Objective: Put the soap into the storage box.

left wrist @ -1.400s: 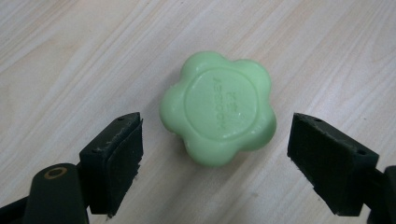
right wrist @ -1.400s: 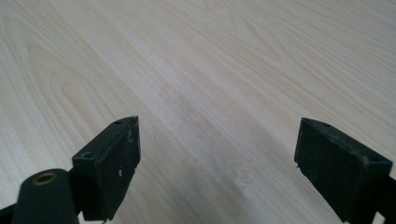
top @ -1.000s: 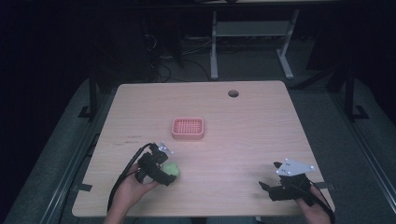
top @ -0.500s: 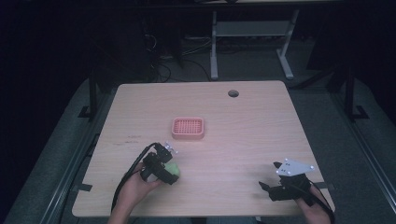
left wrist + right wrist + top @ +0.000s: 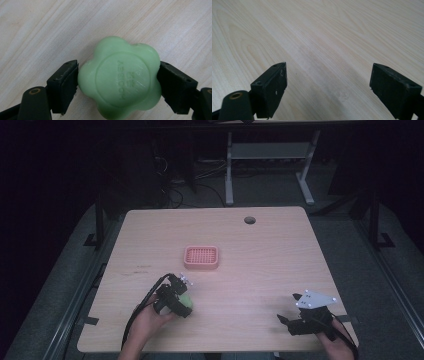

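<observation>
soap pinched across its lobes

my left tool (image 5: 117, 82) is closed on the green flower-shaped soap (image 5: 120, 80), at 7 o'clock on the table (image 5: 280, 255). it looks stiff, waxy and light, probably slick; gripping the notches seems safest. my right tool (image 5: 328, 90) gapes empty. the pink tray (image 5: 201, 257) lies beyond.

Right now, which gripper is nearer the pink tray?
Left. The left gripper, shut on the green soap, sits just below the tray; the right gripper is far off at the table's corner.
</observation>
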A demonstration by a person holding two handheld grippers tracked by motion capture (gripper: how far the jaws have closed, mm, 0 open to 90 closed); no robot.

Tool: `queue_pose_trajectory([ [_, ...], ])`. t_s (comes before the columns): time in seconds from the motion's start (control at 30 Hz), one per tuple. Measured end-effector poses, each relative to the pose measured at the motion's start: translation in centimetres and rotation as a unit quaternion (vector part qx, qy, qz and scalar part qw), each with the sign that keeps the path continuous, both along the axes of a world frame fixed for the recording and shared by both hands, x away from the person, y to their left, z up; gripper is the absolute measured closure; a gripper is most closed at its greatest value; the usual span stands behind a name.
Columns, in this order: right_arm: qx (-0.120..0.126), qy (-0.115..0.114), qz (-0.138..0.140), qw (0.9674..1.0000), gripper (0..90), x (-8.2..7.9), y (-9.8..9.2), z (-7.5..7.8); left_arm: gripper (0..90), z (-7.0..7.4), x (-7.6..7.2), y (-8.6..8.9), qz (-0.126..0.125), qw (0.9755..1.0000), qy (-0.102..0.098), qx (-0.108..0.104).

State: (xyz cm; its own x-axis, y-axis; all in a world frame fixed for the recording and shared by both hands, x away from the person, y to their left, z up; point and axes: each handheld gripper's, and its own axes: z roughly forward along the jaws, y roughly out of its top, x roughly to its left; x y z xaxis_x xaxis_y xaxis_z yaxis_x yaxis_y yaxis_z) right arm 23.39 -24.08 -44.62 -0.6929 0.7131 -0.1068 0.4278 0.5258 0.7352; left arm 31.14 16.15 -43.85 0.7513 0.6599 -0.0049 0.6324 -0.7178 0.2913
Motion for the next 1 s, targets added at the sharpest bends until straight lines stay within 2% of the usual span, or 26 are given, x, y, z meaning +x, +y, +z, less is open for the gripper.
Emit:
queue_pose_trajectory([
  [0.13,-0.001,0.001,0.0,1.0,13.8,0.0,0.03,0.0,22.7,-0.37,-0.01,-0.09,0.0,1.0,0.005,0.003],
  [0.63,0.0,0.0,-0.001,1.0,13.8,-0.02,-0.01,0.02,25.7,-0.35,-0.16,-0.22,-0.003,1.0,-0.003,0.007],
  [0.8,0.0,0.0,-0.001,1.0,13.8,0.0,-0.01,0.01,25.9,-0.35,-0.14,-0.15,-0.002,1.0,-0.003,0.004],
  [1.0,0.0,0.0,-0.002,1.0,13.8,0.01,-0.02,-0.01,26.1,-0.04,-0.3,0.1,0.004,0.9999,-0.004,-0.016],
])
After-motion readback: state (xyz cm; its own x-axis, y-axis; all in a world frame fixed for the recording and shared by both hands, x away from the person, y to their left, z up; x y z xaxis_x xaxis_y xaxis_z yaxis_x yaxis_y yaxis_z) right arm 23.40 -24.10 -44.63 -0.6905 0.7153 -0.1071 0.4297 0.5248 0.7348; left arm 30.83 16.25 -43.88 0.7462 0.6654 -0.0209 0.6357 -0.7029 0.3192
